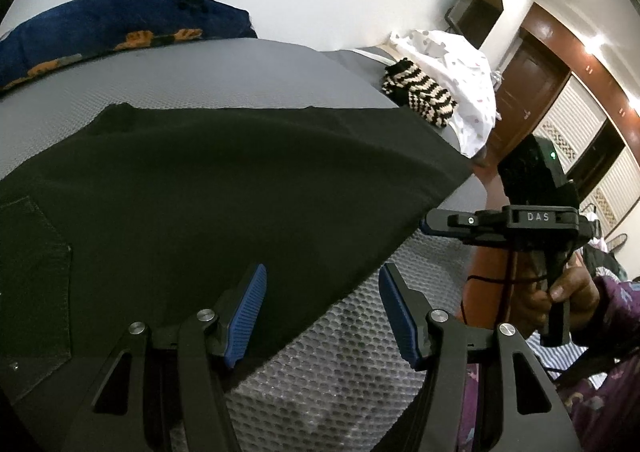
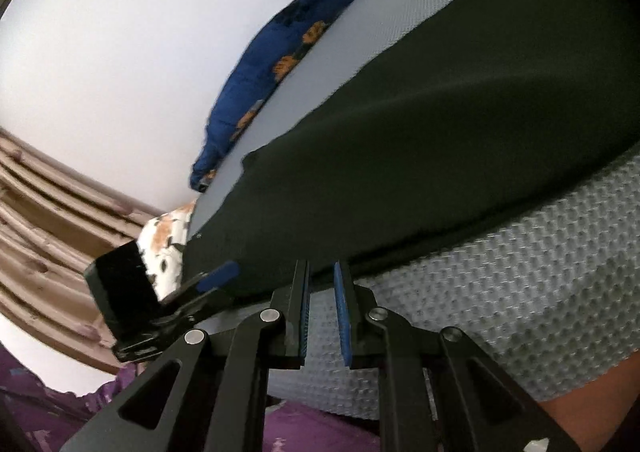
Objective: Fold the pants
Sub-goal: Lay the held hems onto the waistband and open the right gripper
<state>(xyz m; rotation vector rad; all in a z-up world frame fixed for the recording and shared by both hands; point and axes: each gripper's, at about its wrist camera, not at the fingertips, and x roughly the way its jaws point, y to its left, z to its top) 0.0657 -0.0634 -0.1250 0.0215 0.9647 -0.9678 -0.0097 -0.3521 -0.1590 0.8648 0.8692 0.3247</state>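
Black pants (image 1: pixel 224 187) lie spread flat on a grey mattress (image 1: pixel 224 67), with a back pocket (image 1: pixel 32 276) at the left. Their near edge runs along the mattress side. My left gripper (image 1: pixel 320 292) is open and empty, with its blue pads either side of that near edge. The right gripper (image 1: pixel 430 226) shows at the right, held off the bed's edge. In the right wrist view the pants (image 2: pixel 440 139) fill the upper right. My right gripper (image 2: pixel 322 292) is open with a narrow gap, empty, just below the pants' edge. The left gripper (image 2: pixel 218 276) shows at the lower left.
A blue floral pillow (image 1: pixel 104 27) lies at the back of the bed and also shows in the right wrist view (image 2: pixel 272 63). A striped cloth (image 1: pixel 420 91) and a white spotted cloth (image 1: pixel 460 71) lie at the far right corner. The mattress side is grey mesh (image 2: pixel 500 272).
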